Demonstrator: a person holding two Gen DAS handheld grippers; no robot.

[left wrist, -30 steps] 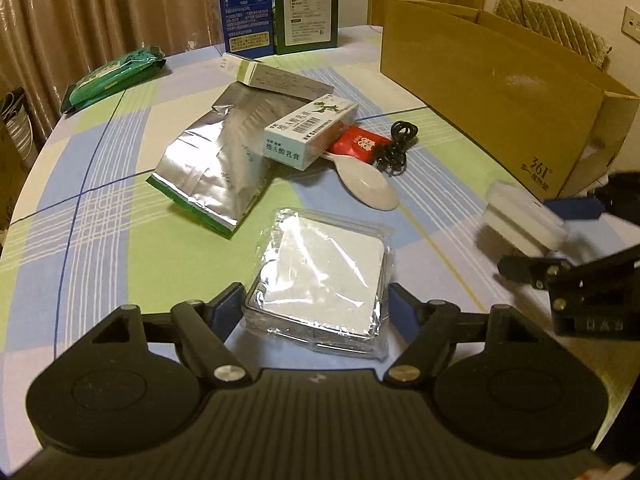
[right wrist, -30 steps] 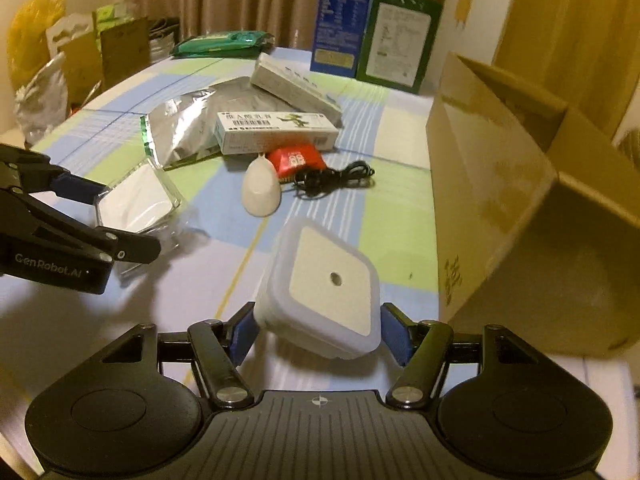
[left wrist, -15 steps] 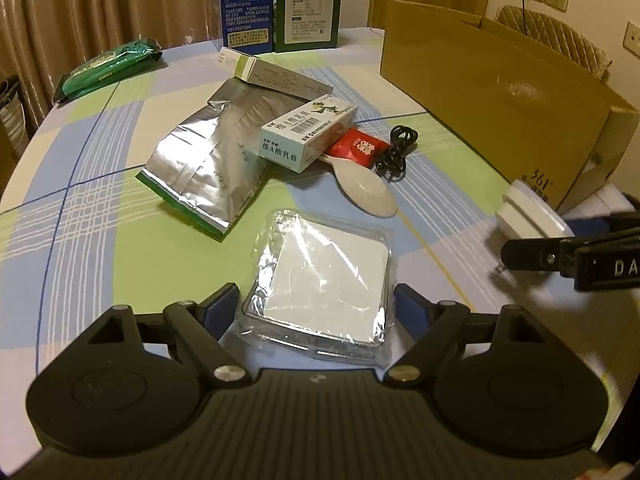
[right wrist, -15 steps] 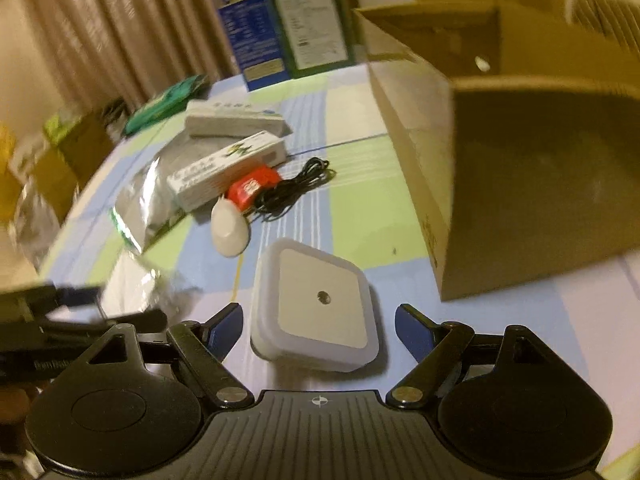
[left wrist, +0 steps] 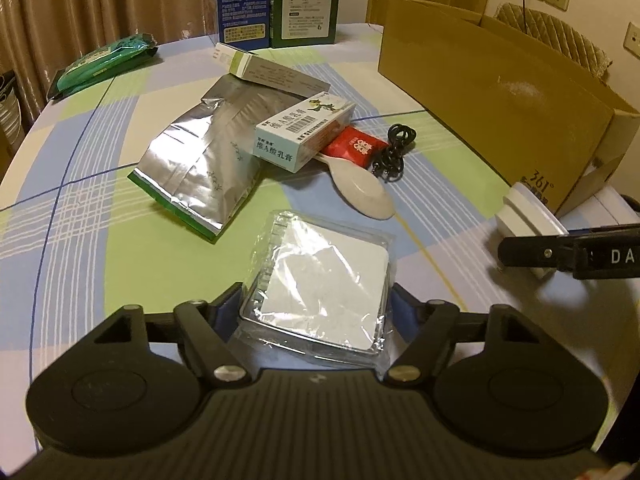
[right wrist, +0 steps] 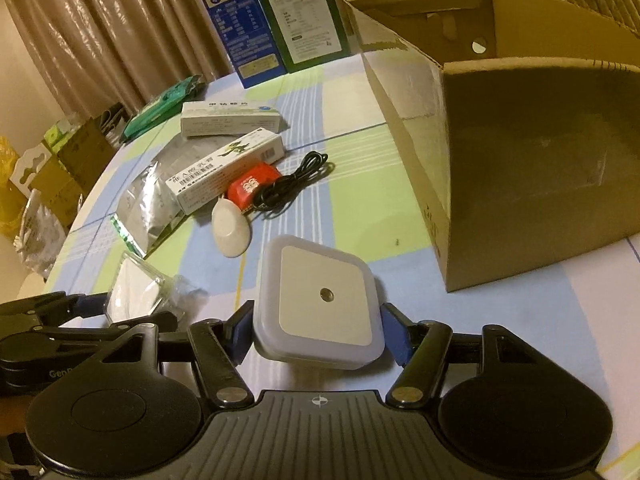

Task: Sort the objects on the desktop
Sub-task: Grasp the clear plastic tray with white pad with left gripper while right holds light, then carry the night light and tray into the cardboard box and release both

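Left hand-held gripper (left wrist: 316,308) closing around wrapped packet (left wrist: 320,284); right hand-held gripper (right wrist: 318,330) closing around night light (right wrist: 320,300)

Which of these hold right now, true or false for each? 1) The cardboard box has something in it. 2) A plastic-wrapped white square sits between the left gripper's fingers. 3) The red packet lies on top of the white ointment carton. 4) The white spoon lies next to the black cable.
1) False. What shows of the inside of the cardboard box is bare.
2) True. The plastic-wrapped white square sits between the left gripper fingers, whose jaws are closing.
3) False. The red packet lies on the table, partly under the white ointment carton.
4) True. The white spoon lies just beside the black cable.
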